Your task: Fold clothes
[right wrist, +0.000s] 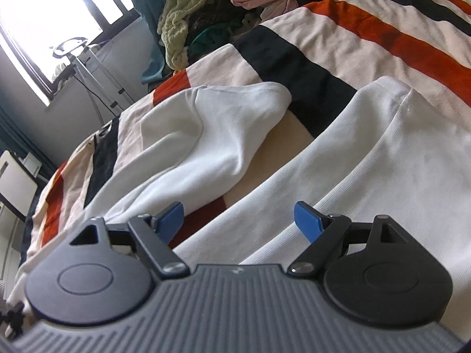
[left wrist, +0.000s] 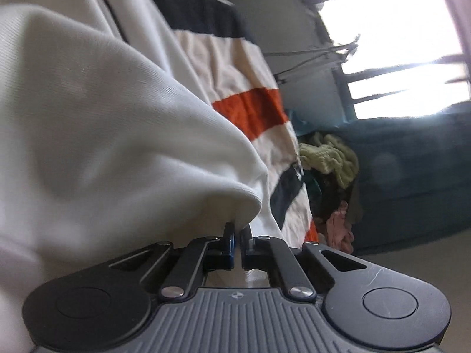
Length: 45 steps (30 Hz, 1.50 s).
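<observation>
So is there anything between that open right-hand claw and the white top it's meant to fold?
Nothing visible. The right gripper is open, and the white garment lies directly ahead on the striped blanket, its fabric reaching between the blue pads. The pile of clothes sits far behind. The left gripper already pinches another edge.

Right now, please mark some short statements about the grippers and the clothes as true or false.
1. The left hand-held gripper is shut on the white garment. True.
2. The right hand-held gripper is shut. False: it is open, holding nothing.
3. The white garment lies on a striped blanket. True.
4. The clothes pile is all white. False: it holds yellow-green, pink and dark pieces.
</observation>
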{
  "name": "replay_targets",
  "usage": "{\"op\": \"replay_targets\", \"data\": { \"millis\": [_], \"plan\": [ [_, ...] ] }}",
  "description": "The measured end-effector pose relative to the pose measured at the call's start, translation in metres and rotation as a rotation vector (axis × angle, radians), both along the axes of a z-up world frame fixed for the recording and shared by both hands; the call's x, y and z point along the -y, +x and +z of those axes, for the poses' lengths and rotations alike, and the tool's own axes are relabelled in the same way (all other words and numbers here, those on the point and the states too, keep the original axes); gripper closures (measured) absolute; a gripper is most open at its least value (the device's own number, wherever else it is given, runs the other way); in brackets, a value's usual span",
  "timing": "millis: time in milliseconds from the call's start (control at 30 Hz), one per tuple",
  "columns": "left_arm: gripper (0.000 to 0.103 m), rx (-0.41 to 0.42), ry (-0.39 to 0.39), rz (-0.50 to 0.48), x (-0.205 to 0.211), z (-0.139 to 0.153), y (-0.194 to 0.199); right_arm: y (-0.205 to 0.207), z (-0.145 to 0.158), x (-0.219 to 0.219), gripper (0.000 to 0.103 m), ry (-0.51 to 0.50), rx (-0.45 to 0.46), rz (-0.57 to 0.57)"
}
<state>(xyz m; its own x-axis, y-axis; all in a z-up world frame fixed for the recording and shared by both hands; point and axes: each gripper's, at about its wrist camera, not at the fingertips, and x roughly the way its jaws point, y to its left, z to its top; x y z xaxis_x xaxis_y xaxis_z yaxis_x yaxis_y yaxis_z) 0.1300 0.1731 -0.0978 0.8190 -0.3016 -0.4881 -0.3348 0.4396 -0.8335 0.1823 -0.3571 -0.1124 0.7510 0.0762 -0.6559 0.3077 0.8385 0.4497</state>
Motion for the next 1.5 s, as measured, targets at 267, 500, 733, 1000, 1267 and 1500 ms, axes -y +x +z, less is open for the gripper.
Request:
{"op": "replay_targets", "data": {
  "millis": [267,500,733,1000,1267,1500],
  "plan": [
    [0.099,-0.012,0.151,0.012,0.030,0.005,-0.018,0.034,0.015,-0.010,0.019,-0.091,0.083,0.076],
    [0.099,0.012,0.223,0.001,0.029,-0.002,-0.015,0.148,0.013,-0.034,0.023,-0.278,0.053,0.096],
    [0.099,0.107,0.264,-0.025,0.026,-0.002,0.004,0.227,-0.027,-0.076,0.022,-0.647,-0.173,0.319],
    [0.100,0.208,0.233,-0.048,0.021,0.000,0.013,0.231,0.058,-0.069,0.092,-0.556,-0.011,0.234],
    [0.099,0.382,0.148,-0.054,0.023,0.019,-0.013,0.155,0.152,-0.013,0.089,-0.394,0.445,0.081],
    [0.099,0.030,0.273,-0.196,0.068,-0.011,-0.008,0.084,0.024,0.073,0.076,-0.265,0.080,-0.099]
  ]
}}
